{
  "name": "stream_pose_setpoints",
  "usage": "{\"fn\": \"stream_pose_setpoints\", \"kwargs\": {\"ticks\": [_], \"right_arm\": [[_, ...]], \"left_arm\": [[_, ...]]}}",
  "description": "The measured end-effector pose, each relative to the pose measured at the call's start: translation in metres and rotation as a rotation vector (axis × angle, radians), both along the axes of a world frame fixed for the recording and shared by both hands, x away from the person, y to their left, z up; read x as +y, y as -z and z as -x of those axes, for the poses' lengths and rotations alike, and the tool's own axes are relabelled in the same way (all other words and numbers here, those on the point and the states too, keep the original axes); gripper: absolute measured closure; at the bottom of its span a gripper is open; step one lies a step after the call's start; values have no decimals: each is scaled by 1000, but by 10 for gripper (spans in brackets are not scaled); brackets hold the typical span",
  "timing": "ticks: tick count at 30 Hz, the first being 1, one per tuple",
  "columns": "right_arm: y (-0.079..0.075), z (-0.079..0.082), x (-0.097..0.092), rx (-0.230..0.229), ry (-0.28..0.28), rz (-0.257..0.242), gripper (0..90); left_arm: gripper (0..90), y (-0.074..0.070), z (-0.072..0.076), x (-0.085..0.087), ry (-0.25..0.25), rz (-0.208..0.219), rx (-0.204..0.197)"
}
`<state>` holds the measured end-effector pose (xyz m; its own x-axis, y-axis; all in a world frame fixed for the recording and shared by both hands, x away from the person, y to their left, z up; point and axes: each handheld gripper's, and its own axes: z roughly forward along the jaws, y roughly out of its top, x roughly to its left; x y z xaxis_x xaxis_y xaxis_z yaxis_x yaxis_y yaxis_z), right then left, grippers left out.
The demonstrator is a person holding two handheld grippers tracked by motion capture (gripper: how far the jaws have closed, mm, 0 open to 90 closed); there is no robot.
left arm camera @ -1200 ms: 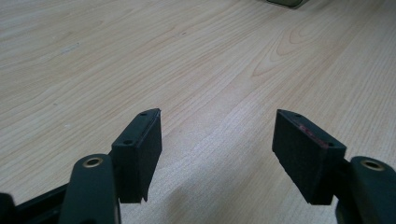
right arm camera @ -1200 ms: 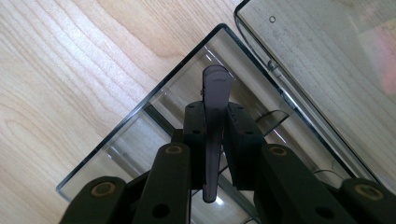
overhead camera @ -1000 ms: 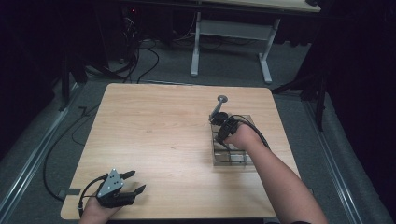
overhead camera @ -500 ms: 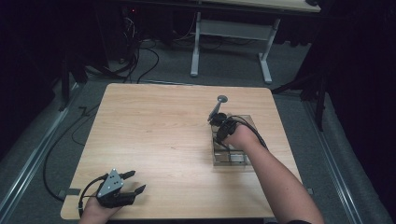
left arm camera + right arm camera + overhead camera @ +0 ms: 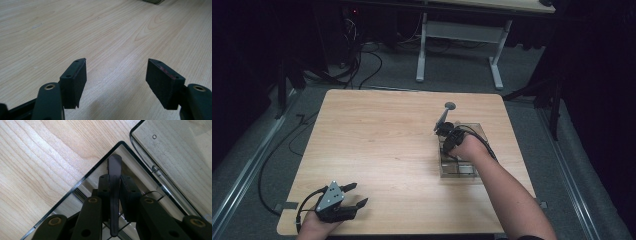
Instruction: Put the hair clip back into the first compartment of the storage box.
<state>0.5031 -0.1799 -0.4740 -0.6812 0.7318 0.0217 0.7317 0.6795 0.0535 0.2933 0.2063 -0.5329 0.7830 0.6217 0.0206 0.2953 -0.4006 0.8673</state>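
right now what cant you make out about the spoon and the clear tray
- High view: the right gripper and hand cover the spoon handle's lower end.
- Right gripper view: the handle runs past the bottom edge; the bowl is out of frame.
- High view: the clear tray dividers are too small to count.

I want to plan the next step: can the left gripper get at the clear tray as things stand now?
Probably not without moving across. The left gripper rests open at the table's near left corner, while the clear tray sits far right, where the right gripper holds a dark utensil.
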Motion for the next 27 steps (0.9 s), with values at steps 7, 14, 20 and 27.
{"fn": "stream_pose_setpoints", "kwargs": {"ticks": [7,14,20,27], "right_arm": [[0,0,0,4,-1,-1,792],[0,-1,-1,4,-2,-5,764],[-5,-1,-2,1,7,-10,749],[-17,0,-6,-14,6,-21,751]], "left_arm": [[335,0,0,0,0,-1,0],[335,0,0,0,0,0,1],[335,0,0,0,1,0,1],[335,0,0,0,-1,0,1]]}}
